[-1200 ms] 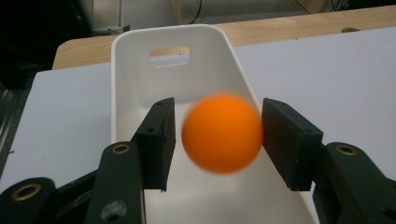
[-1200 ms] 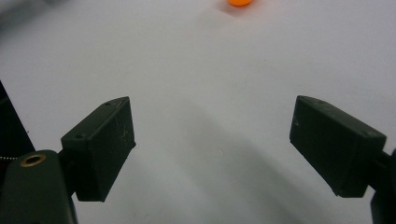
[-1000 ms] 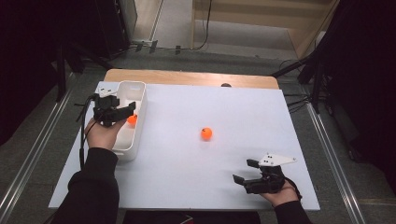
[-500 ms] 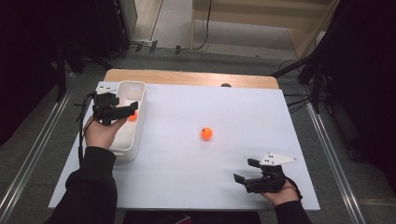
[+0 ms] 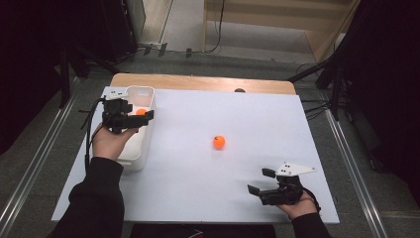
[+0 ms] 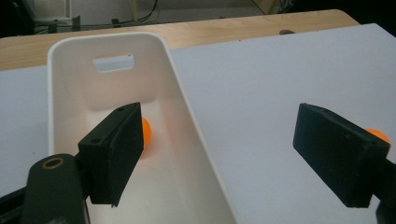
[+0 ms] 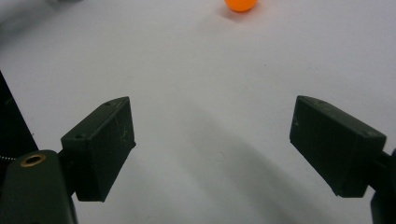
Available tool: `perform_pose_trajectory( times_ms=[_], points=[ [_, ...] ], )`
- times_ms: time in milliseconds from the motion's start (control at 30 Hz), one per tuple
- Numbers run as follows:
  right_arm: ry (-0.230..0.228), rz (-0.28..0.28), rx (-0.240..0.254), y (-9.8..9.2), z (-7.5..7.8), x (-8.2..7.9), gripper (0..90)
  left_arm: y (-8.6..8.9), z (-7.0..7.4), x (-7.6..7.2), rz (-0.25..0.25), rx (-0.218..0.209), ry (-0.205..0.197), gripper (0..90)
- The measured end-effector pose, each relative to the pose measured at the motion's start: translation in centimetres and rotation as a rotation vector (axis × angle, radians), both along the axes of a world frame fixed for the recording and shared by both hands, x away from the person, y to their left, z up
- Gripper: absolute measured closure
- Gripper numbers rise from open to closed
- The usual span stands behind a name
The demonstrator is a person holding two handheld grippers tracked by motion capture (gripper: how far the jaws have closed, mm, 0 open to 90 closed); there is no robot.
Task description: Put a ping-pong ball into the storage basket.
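Over the white bin point(image 5: 141, 94): my left gripper point(image 6: 219, 154), its jaws just spread wide, nothing between them. One orange ball point(image 6: 146, 132) lies on the bin floor. My right gripper point(image 5: 260, 181) rests open near a second orange ball point(image 5: 219, 142) on the table.

- I can't read any words, numbers or signs here.
- The white bin point(image 6: 196, 140) has no label on its walls.
- The orange balls have no print that I can make out; the one on the table point(image 5: 219, 142) is too small to tell.
- The white table point(image 5: 247, 119) top has no writing on it.
- The black grippers show no brand name or numbers.
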State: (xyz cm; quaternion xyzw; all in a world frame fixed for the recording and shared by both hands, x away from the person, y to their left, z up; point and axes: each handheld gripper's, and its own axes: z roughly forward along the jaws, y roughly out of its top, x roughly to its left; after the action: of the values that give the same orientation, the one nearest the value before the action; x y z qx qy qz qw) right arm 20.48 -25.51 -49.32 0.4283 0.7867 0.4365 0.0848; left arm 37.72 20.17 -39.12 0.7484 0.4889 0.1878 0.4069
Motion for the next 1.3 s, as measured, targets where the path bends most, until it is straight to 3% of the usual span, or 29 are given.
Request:
perform_pose_trajectory(
  times_ms=[167,367,500,1300],
  points=[
    [0.001,0.000,0.002,0.1,0.1,0.0,12.5,-0.6,0.0,-0.2,-0.037,0.009,0.022,16.7],
    [-0.001,0.017,-0.003,0.3,0.0,0.1,12.5,-0.8,0.3,-0.4,-0.069,-0.033,0.012,16.7],
    [0.000,0.008,0.003,0.1,0.0,0.0,12.5,-1.1,0.4,-0.6,-0.091,-0.038,0.009,16.7],
    [-0.003,0.018,0.012,0.3,0.1,0.0,12.5,-4.7,0.6,-2.0,-0.245,-0.010,-0.015,16.8]
  ],
)
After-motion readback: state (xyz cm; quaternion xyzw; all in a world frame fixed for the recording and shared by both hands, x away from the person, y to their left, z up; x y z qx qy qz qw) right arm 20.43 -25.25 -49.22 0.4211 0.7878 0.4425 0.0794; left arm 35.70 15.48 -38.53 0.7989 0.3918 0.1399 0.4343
